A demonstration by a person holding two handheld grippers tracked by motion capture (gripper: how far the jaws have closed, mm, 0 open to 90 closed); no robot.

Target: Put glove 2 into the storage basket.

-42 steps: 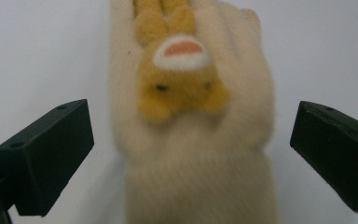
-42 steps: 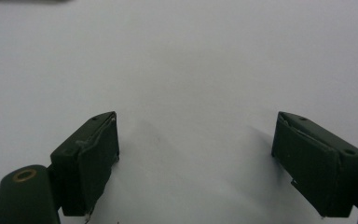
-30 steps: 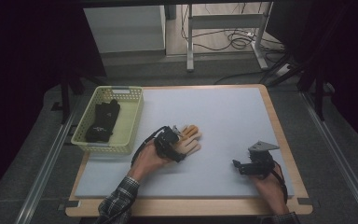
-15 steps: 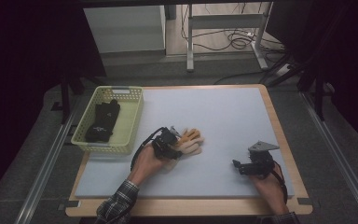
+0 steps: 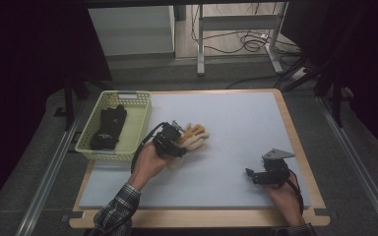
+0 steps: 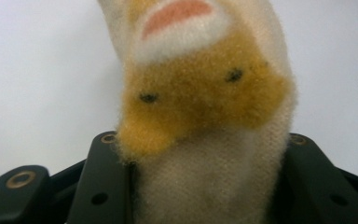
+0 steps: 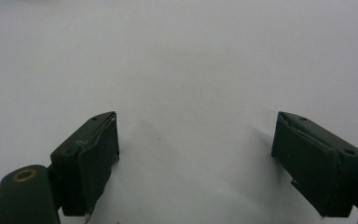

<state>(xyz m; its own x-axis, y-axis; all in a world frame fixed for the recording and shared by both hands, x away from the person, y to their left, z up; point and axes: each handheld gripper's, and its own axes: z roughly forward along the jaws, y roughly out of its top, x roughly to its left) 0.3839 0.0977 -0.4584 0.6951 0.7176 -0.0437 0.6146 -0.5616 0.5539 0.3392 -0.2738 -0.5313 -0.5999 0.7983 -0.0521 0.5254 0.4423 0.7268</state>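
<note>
From the high view, your left gripper [image 5: 177, 140] sat just right of the yellow basket [image 5: 140, 105], its jaws closed on a fuzzy cream-and-orange sock [image 5: 194, 135] that lay on the pale mat [image 5: 236, 123] and stretched away from the basket. A dark glove [image 5: 109, 128] lay inside the basket. Your right gripper [image 5: 256, 176] rested well apart from the basket, near the mat's right front corner, with your right hand [image 5: 284, 196] behind it.

In the left gripper view, the sock [image 6: 205, 107] was pinched between the two black jaws, its orange patch with two small dark dots rising above them, a pink patch beyond that.

In the right gripper view, your right gripper [image 7: 196, 163] had its jaws spread wide, with bare mat [image 7: 182, 60] between them.
</note>
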